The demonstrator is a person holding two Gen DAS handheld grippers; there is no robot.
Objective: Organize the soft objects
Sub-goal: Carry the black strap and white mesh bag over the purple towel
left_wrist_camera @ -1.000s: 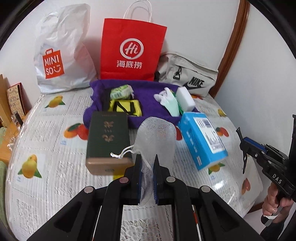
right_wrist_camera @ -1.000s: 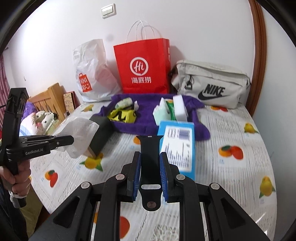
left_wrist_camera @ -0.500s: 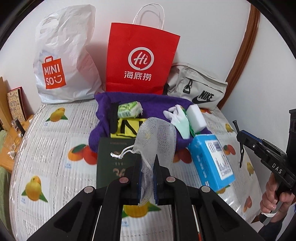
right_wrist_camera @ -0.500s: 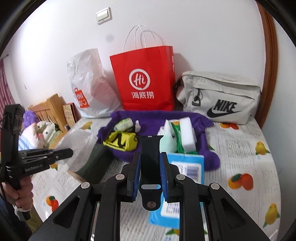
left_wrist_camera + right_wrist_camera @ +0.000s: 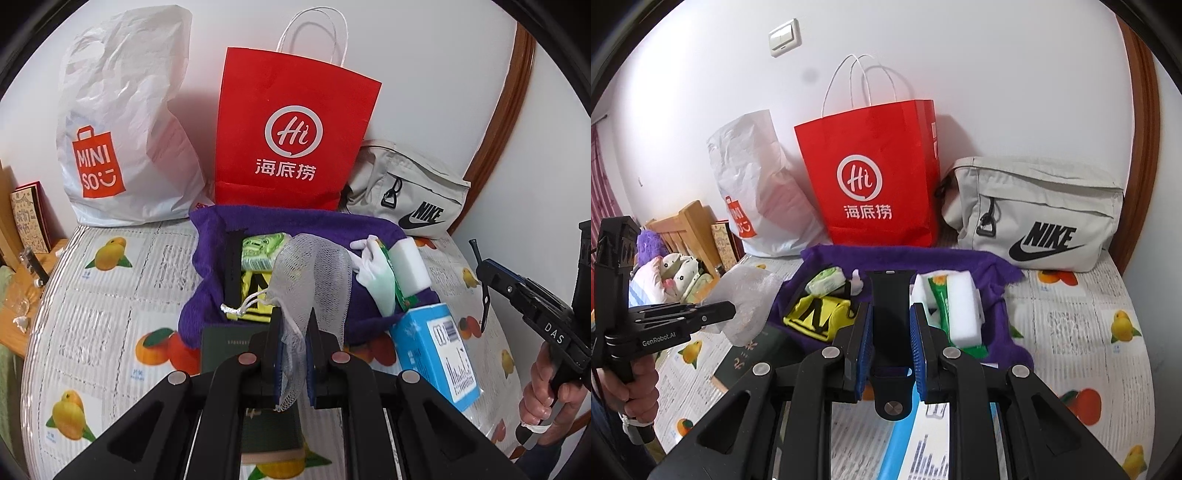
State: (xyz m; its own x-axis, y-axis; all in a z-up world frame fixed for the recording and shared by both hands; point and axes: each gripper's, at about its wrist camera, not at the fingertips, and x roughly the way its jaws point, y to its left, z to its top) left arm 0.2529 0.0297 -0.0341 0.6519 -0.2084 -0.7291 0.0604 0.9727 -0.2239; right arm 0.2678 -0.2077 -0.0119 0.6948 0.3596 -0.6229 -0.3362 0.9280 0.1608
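Observation:
My left gripper [image 5: 294, 325] is shut on a white mesh drawstring pouch [image 5: 314, 273] and holds it above the near edge of the purple towel [image 5: 295, 221]. My right gripper [image 5: 891, 317] is shut on a black watch strap [image 5: 890, 295], held upright over the same purple towel [image 5: 905, 258]. On the towel lie a green tissue pack [image 5: 260, 251], a yellow-black pouch [image 5: 816, 314], another black strap [image 5: 233, 266], a white glove [image 5: 373, 266] and a white sponge [image 5: 964, 310]. The pouch also shows in the right wrist view [image 5: 746, 299].
A dark green box [image 5: 225, 343] and a blue box [image 5: 436, 350] lie in front of the towel on the fruit-print bed cover. A white Miniso bag [image 5: 122, 122], red paper bag [image 5: 291, 136] and grey Nike bag [image 5: 406, 199] stand against the wall.
Both grippers have moved forward toward the purple towel with their loads; the mesh pouch now hangs over the towel's near edge and the strap is over the towel.

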